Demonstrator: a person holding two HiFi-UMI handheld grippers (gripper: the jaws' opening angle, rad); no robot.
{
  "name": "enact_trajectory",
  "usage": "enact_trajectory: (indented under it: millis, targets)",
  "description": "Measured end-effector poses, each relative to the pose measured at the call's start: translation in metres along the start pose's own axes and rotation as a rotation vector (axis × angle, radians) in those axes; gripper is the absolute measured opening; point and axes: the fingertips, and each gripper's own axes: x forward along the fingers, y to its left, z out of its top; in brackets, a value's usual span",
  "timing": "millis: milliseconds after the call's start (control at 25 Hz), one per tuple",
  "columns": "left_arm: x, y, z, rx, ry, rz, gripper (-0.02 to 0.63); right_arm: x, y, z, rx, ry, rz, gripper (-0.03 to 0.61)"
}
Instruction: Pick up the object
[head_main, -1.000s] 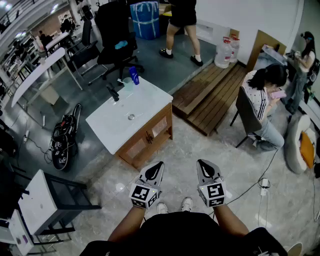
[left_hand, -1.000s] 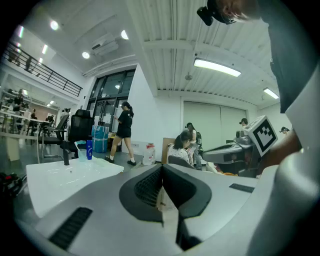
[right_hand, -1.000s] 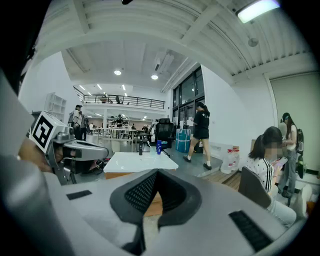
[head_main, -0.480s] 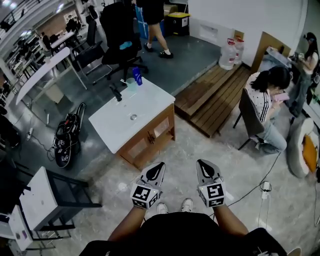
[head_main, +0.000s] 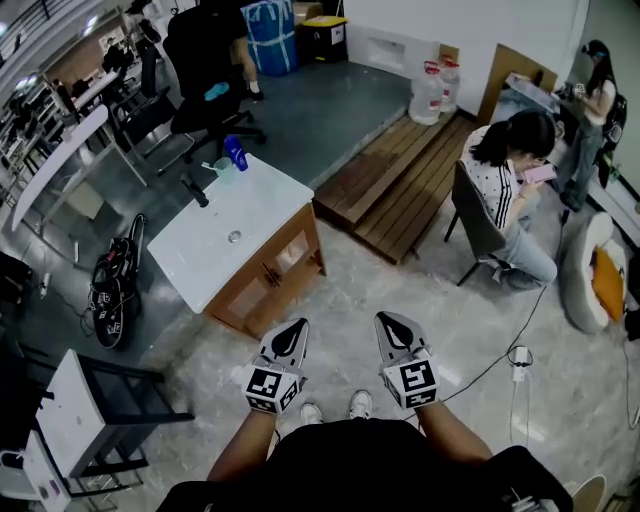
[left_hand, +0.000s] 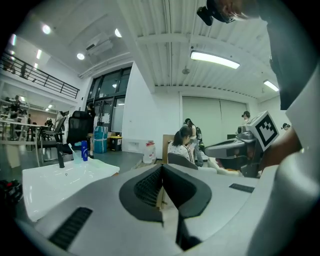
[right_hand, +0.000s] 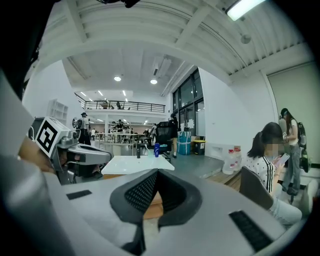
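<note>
**Head view:** Carried the left tool (head_main: 290, 335) and the right tool (head_main: 395, 330) side by side, low before the body and over the pale stone floor (head_main: 350, 290). Kept both clenched and empty, as a second earlier. Stood well apart from the white surface (head_main: 255, 215) of a wooden vanity cabinet (head_main: 270, 285). On that surface: a blue bottle (head_main: 235, 153), a pale cup (head_main: 222, 170) just beside it, and a black faucet (head_main: 195, 190). Over the last second, slid room and tools alike a little leftward in frame, with no real closing on the cabinet. Read as a turn of the head, not an approach.

**Left gripper view:** Showed the ribbed pads (left_hand: 147, 187) pressed together with nothing between. Looked across the surface's near edge to the faucet and bottle at far left, with the right tool level at the right.

**Right gripper view:** Again showed the pads (right_hand: 142, 192) shut tight on nothing. Caught the surface and the bottle beyond, and a seated person (right_hand: 262, 165) at the right.

**Task:** Judged to be at its very start. No object singled out yet, most likely the bottle or the cup, both untouched and out of reach. Would call for walking up and loosening a tool first.
</note>
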Motion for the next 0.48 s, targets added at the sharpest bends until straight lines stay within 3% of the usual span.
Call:
enact_trajectory:
  millis: [480]
  targets:
    - [0.045, -0.010, 0.012, -0.005, -0.021, 0.021, 0.018, 0.004, -0.061, 0.006, 0.014, -0.036, -0.025, 0.018]
